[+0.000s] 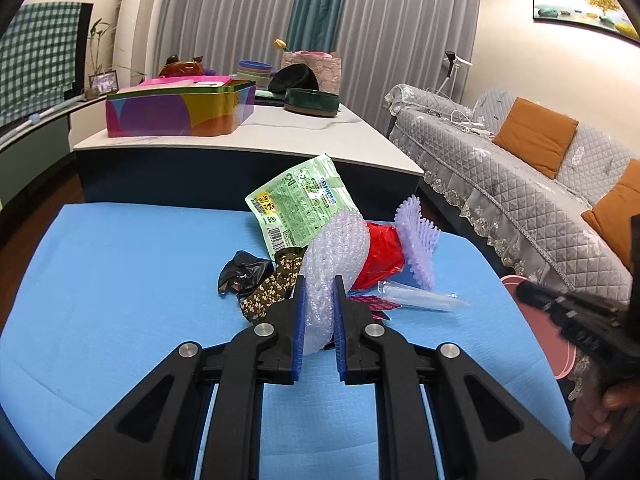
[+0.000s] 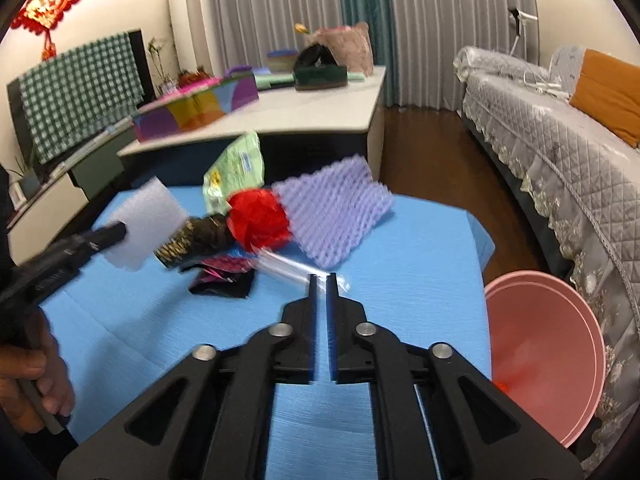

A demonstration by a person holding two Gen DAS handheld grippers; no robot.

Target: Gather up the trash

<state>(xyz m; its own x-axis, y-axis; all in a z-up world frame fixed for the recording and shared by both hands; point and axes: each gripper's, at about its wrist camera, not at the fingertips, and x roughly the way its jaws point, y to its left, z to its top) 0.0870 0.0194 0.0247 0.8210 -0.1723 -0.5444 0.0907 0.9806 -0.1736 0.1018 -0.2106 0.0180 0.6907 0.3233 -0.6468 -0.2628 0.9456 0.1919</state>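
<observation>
A pile of trash lies on the blue table (image 1: 120,280): a green packet (image 1: 300,200), red plastic (image 1: 382,258), purple foam mesh (image 1: 418,240), a black bag (image 1: 240,274), a brown patterned wrapper (image 1: 272,292) and a clear plastic sleeve (image 1: 420,298). My left gripper (image 1: 319,292) is shut on a sheet of bubble wrap (image 1: 336,256), lifted above the pile; it shows as a white sheet in the right wrist view (image 2: 144,220). My right gripper (image 2: 320,280) hovers nearly shut and empty, close to the clear sleeve (image 2: 296,268). A pink bin (image 2: 548,352) stands right of the table.
A white coffee table (image 1: 280,136) with a colourful tin (image 1: 180,110) stands behind. A grey sofa (image 1: 520,168) with orange cushions runs along the right. A TV under checked cloth (image 2: 80,92) is at left.
</observation>
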